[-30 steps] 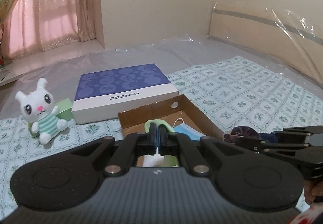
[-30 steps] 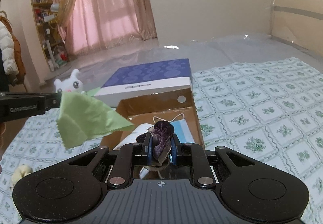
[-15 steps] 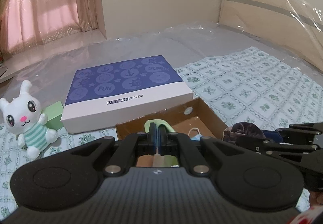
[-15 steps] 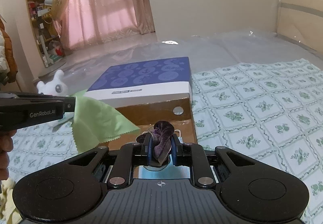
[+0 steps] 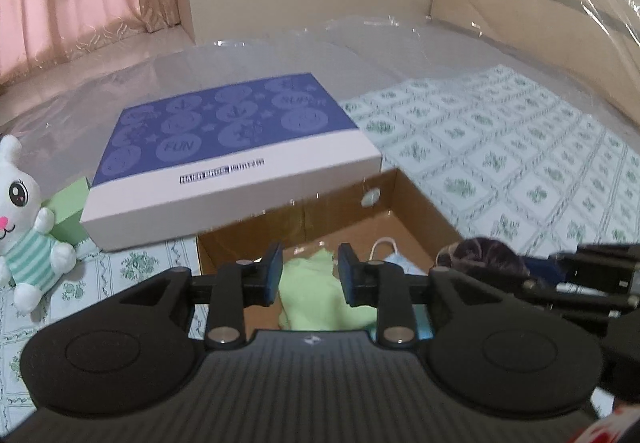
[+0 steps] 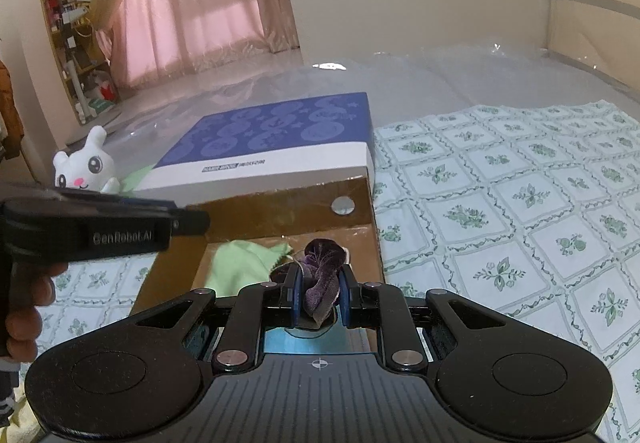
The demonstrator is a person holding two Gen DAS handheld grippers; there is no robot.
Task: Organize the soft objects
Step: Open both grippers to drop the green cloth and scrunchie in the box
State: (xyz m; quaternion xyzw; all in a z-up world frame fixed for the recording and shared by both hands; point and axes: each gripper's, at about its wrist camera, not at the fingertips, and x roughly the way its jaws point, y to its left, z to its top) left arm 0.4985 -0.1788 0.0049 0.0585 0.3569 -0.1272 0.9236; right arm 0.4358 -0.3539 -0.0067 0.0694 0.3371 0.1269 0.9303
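Left hand-held gripper (image 5: 308,275), jaws opening, green cloth (image 5: 316,295) loose between them, dropping into the cardboard box (image 5: 420,203) directly below. Right hand-held gripper (image 6: 318,299), clamped on the purple scrunchie (image 6: 322,283), hovers above the same box, equally near.

A: What carried everything?

B: A bed (image 6: 500,203), spread with a white quilt printed in green flowers; clear plastic sheeting covered its far part.

A: And what lay directly on it?

B: An open cardboard box (image 5: 424,203), with a flat blue-and-white box (image 5: 224,159) touching its far wall. Left of that sat a white plush rabbit (image 5: 24,219) against a small green box (image 5: 72,211).
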